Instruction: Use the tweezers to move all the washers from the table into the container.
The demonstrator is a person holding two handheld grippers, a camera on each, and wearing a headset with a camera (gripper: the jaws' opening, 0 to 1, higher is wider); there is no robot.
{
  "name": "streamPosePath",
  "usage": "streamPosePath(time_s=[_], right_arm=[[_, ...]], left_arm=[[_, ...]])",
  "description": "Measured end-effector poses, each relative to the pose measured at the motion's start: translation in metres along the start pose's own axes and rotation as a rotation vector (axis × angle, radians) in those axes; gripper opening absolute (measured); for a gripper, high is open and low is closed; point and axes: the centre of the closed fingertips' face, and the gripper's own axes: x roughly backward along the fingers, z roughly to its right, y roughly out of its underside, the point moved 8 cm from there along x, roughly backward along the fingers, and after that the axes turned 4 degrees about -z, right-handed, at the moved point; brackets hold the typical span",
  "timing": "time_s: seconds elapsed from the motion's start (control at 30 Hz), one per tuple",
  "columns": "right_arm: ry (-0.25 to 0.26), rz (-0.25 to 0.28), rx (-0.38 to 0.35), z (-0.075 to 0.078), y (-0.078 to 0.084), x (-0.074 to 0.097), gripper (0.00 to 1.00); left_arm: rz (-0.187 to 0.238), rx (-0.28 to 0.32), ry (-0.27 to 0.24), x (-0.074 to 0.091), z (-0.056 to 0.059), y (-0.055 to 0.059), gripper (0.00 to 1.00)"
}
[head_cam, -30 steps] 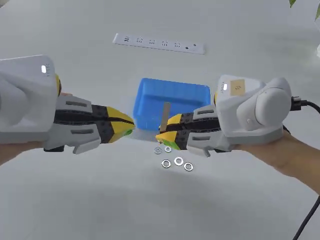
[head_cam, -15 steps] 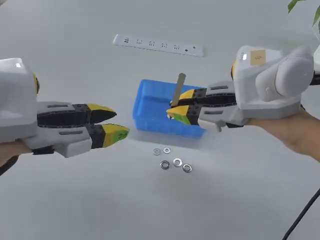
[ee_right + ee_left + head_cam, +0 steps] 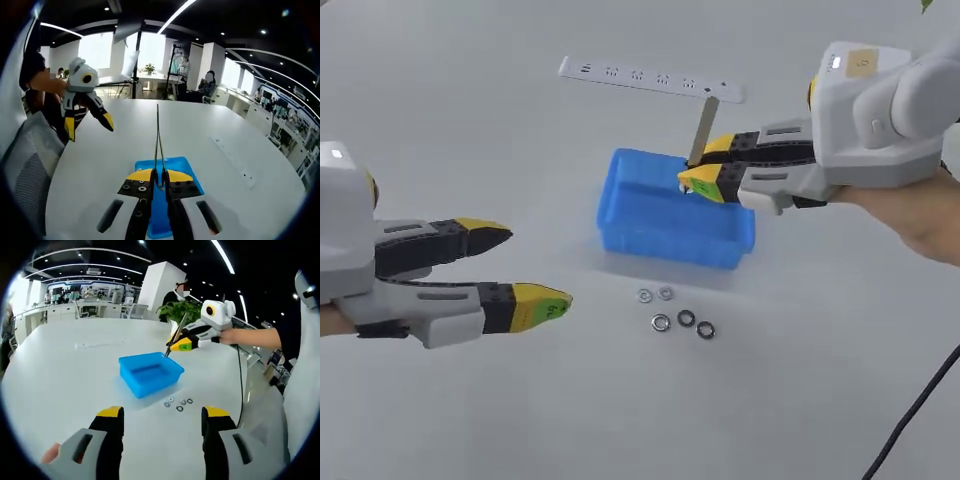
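Washers [image 3: 661, 322], 5 in number, are seen lying on the white table [image 3: 620, 420] in a loose cluster just in front of the blue container [image 3: 660, 245], apart from its wall. In the left gripper view the same 5 [image 3: 179, 408] are found beside the container's [image 3: 150, 385] near corner. The tweezers [image 3: 705, 130] are clamped between the closed jaws of the right gripper [image 3: 692, 183], which is held above the container's far right corner; the thin shaft [image 3: 158, 140] is shown running forward from that gripper [image 3: 159, 175] over the blue box [image 3: 187, 167]. Whether a washer is carried in the tweezers cannot be told. The left gripper [image 3: 535, 268] is held well to the left of the container, above the table, with its jaws spread wide and nothing between them. A white power strip [image 3: 650, 80] is laid beyond the container.
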Motion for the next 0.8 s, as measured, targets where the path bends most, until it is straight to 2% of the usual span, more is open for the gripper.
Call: streamPosePath(time_s=[0.17, 0.33, 0.53, 0.8], right_arm=[[0.007, -0.020, -0.025, 0.011, 0.014, -0.011, 0.09], [-0.006, -0.045, -0.031, 0.013, 0.026, -0.023, 0.09], [-0.013, -0.069, -0.031, 0.015, 0.040, -0.039, 0.10], [-0.025, -0.073, -0.032, 0.012, 0.048, -0.051, 0.10]], left_arm=[[-0.013, 0.046, -0.003, 0.000, -0.003, 0.007, 0.70], [-0.016, 0.071, -0.002, -0.002, -0.004, 0.011, 0.72], [-0.026, 0.078, 0.008, -0.001, -0.002, 0.014, 0.75], [-0.050, 0.083, 0.004, 0.002, 0.001, 0.019, 0.77]])
